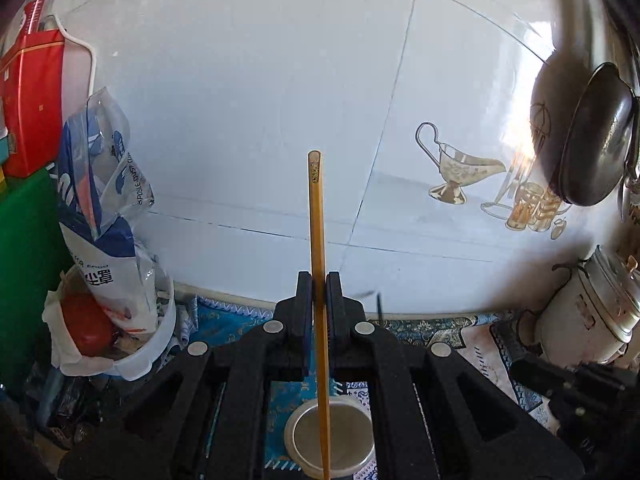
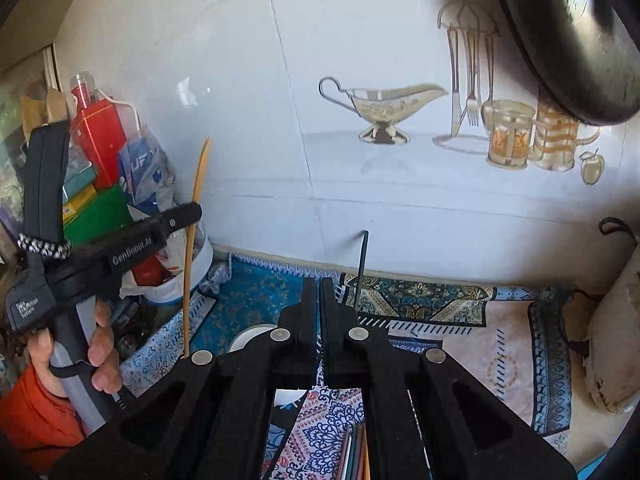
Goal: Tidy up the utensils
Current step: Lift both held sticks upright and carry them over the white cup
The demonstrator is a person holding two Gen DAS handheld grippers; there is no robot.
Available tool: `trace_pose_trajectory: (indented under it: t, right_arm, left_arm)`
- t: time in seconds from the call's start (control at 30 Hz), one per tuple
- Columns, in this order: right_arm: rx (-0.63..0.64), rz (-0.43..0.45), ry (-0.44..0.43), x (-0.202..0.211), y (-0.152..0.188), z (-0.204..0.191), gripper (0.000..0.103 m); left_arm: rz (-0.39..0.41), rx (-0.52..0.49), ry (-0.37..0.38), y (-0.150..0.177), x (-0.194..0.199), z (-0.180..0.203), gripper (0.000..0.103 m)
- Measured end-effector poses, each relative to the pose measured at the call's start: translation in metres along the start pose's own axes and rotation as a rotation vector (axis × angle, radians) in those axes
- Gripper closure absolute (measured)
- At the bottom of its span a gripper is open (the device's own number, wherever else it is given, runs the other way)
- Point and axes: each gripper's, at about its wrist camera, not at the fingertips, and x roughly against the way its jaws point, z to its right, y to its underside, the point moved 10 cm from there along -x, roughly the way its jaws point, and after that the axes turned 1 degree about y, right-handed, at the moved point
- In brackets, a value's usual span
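A slim amber-yellow chopstick [image 1: 318,240] stands upright, pinched near its middle by the left tongs [image 1: 319,292], its lower tip hanging over the mouth of a round steel cup [image 1: 304,436] on the patterned blue table cloth [image 1: 228,328]. Light, stiff and glossy, it looks liable to swivel or slip; a hold near mid-length seems steadiest. The right tongs [image 2: 319,300] are nearly closed with nothing visibly between them; coloured sticks [image 2: 358,456] lie beneath.
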Motion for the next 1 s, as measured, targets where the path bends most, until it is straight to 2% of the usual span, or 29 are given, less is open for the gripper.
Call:
trace_pose_trajectory:
  t: [0.13,0.17,0.27,0.3,0.43,0.63,0.73,0.8,1.0]
  right_arm:
    - [-0.026,-0.123,0.048,-0.044,0.026,0.022,0.101]
    - [-0.039,-0.168,0.042,-0.057,0.033,0.028,0.099]
    - [-0.097,-0.298,0.024,-0.096,0.054,0.043,0.083]
    - [-0.109,-0.317,0.022,-0.106,0.058,0.046,0.081]
    - [-0.104,-0.390,0.039,-0.143,0.074,0.049,0.081]
    - [-0.159,-0.493,-0.020,-0.186,0.092,0.043,0.082]
    - [-0.153,-0.513,-0.031,-0.195,0.098,0.038,0.082]
    - [-0.136,-0.514,-0.037,-0.197,0.099,0.033,0.096]
    - [-0.113,-0.432,-0.042,-0.181,0.087,0.026,0.098]
  left_arm:
    - [-0.001,0.004,0.006,0.002,-0.020,-0.001,0.098]
    - [-0.002,0.001,0.006,0.003,-0.024,-0.001,0.098]
    - [-0.001,-0.011,0.005,0.008,-0.036,-0.002,0.098]
    - [-0.001,-0.016,0.006,0.011,-0.039,-0.002,0.098]
    - [-0.010,-0.013,0.024,0.023,-0.048,-0.005,0.098]
    - [-0.044,-0.012,0.033,0.042,-0.062,-0.008,0.099]
    - [-0.065,-0.024,0.028,0.052,-0.065,-0.009,0.098]
    - [-0.082,-0.028,0.027,0.058,-0.064,-0.009,0.098]
    - [-0.145,-0.047,0.022,0.074,-0.063,-0.008,0.098]
